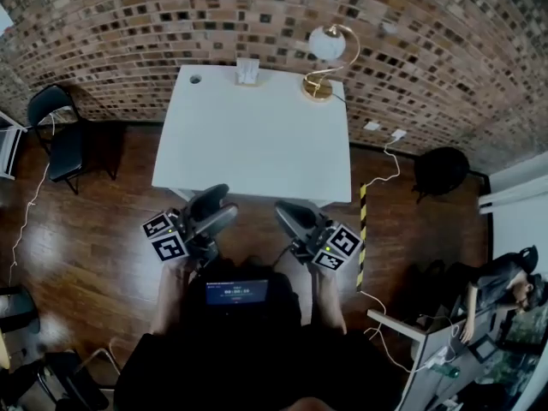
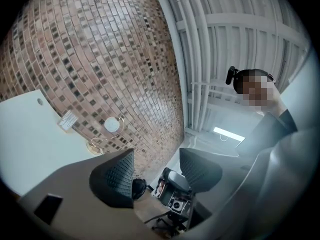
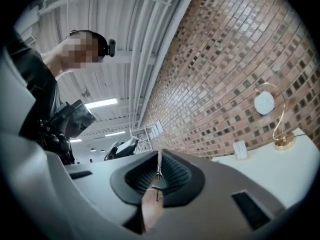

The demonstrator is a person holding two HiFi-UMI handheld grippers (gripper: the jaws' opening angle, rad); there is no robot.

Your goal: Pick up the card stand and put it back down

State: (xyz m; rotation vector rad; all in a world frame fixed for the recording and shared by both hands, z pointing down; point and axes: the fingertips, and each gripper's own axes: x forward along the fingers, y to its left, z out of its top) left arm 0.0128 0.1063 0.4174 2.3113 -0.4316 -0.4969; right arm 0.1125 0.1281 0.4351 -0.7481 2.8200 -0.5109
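Near, at the body: L gripper point(image 1: 217, 206) and R gripper point(image 1: 290, 216) are both held low in front of the torso, short of the table's point(image 1: 257, 148) near edge. A small dark screen point(image 1: 235, 294) sits at chest level between them.
- L gripper view: jaws stand apart, nothing between them, only room bkgd in the gap.
- R gripper view: jaws brought together, ribbed pads nearly touching, nothing held.
- Jaw pads are black, ribbed and rubbery-looking. Gripper bodies are smooth grey plastic, w/ marker cubes in b/w print.

Mid: the table is a matte white rectangle w/ a small round hole at its far-left corner. The top is otherwise bare.

Far edge of table, by the wall: the card stand point(image 1: 247, 72) is small, pale and upright, w/ a flat sheet-like face. Material can't be told at this range. Just to its right is a lamp point(image 1: 320, 65) w/ a white globe, a curved brass-coloured arm and a round base. Behind them is a brick wall point(image 1: 257, 11), rough and mottled brown.

Task status (judgement): the stand rests on the table, well apart from both grippers. That fits either a stand awaiting pickup or one already set back down. The pics don't settle which.
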